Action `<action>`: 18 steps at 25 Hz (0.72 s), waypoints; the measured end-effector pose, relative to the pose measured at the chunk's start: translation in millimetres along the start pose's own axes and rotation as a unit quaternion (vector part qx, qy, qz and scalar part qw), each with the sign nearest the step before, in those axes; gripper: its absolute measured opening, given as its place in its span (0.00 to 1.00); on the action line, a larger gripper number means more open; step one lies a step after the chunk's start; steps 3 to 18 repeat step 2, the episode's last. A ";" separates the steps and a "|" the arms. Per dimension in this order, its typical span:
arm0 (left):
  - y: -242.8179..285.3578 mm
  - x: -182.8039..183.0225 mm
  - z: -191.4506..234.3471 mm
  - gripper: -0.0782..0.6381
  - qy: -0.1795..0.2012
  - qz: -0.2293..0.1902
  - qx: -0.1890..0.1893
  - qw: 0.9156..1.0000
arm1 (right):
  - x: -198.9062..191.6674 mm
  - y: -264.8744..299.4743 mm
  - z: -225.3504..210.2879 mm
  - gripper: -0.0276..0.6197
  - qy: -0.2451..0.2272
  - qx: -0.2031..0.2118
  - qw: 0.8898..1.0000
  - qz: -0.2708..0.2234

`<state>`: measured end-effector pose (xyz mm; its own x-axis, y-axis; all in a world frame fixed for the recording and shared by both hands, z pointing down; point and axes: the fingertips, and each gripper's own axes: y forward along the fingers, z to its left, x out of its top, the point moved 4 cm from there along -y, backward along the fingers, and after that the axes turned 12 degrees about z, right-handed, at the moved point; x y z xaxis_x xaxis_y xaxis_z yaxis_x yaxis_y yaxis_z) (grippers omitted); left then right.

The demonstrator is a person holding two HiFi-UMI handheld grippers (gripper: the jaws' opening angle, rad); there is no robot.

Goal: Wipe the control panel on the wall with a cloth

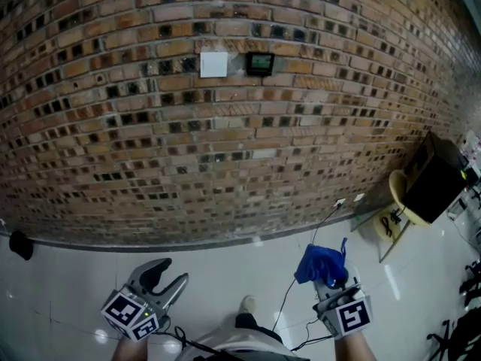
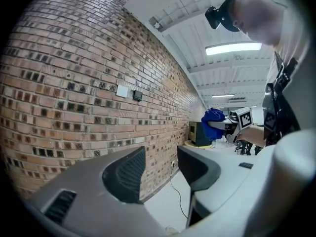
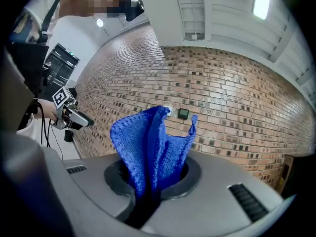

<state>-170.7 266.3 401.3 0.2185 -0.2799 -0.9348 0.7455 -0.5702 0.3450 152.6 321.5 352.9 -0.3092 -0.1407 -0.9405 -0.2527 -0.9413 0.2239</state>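
Observation:
High on the brick wall sits a small dark control panel [image 1: 260, 63], with a white switch plate [image 1: 213, 64] just to its left. The panel [image 3: 183, 114] also shows in the right gripper view, partly behind the blue cloth [image 3: 150, 147]. My right gripper [image 1: 328, 279] is shut on that cloth [image 1: 320, 264], which stands bunched up out of the jaws, low and well short of the wall. My left gripper [image 1: 164, 278] is open and holds nothing; from the left gripper view the panel [image 2: 138, 96] is far up the wall.
A black cable [image 1: 299, 295] runs over the glossy white floor to a wall socket [image 1: 340, 201]. At the right stand a yellow chair [image 1: 406, 198] and a black box [image 1: 440, 179]. A dark object [image 1: 21, 244] lies by the wall's foot at the left.

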 end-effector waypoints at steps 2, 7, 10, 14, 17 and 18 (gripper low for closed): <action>-3.5 -5.2 -3.9 0.40 0.000 0.001 -0.002 1.000 | -1.7 -3.1 5.8 0.18 -0.002 0.001 1.000 -0.001; -3.5 -5.2 -3.9 0.40 0.000 0.001 -0.002 1.000 | -1.7 -3.1 5.8 0.18 -0.002 0.001 1.000 -0.001; -3.5 -5.2 -3.9 0.40 0.000 0.001 -0.002 1.000 | -1.7 -3.1 5.8 0.18 -0.002 0.001 1.000 -0.001; -3.5 -5.2 -3.9 0.40 0.000 0.001 -0.002 1.000 | -1.7 -3.1 5.8 0.18 -0.002 0.001 1.000 -0.001; -3.5 -5.2 -3.9 0.40 0.000 0.001 -0.002 1.000 | -1.7 -3.1 5.8 0.18 -0.002 0.001 1.000 -0.001; -3.5 -5.2 -3.9 0.40 0.000 0.001 -0.002 1.000 | -1.7 -3.1 5.8 0.18 -0.002 0.001 1.000 -0.001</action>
